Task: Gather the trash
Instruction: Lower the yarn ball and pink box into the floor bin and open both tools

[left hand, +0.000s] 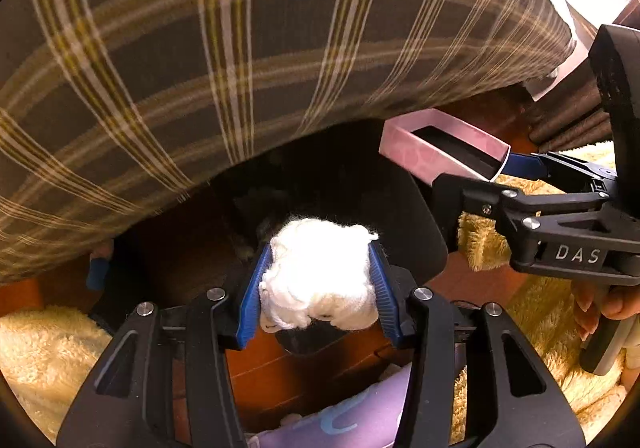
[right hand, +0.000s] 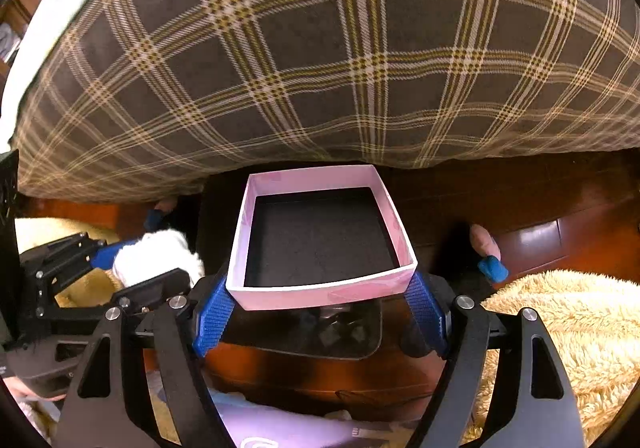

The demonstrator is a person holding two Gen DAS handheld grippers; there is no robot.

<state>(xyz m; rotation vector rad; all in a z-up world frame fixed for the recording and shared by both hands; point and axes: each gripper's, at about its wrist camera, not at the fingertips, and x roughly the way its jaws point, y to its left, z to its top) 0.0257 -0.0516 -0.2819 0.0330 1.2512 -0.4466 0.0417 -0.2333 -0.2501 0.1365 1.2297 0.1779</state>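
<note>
A crumpled white wad of tissue [left hand: 320,272] sits between the blue pads of my left gripper [left hand: 319,248], which is shut on it and points steeply down. Under it gapes a dark bin [left hand: 430,224] at the foot of the bed. My right gripper [right hand: 320,280] is shut on an open pink box [right hand: 320,292] with a black inside, gripped by its two side walls over the same dark bin [right hand: 360,344]. In the left wrist view the pink box [left hand: 420,151] and right gripper [left hand: 500,167] hang to the right. From the right wrist view, the left gripper [right hand: 120,254] and wad [right hand: 156,252] show at left.
A brown plaid bed cover [right hand: 320,47] overhangs the bin from behind. Fluffy yellow rugs [right hand: 560,328] [left hand: 44,348] lie on the red-brown wood floor [right hand: 540,215]. Blue-capped pink posts [right hand: 490,260] [left hand: 98,268] stand on either side of the bin. Something purple [left hand: 340,420] lies near the bottom edge. A hand [left hand: 600,304] holds the right gripper.
</note>
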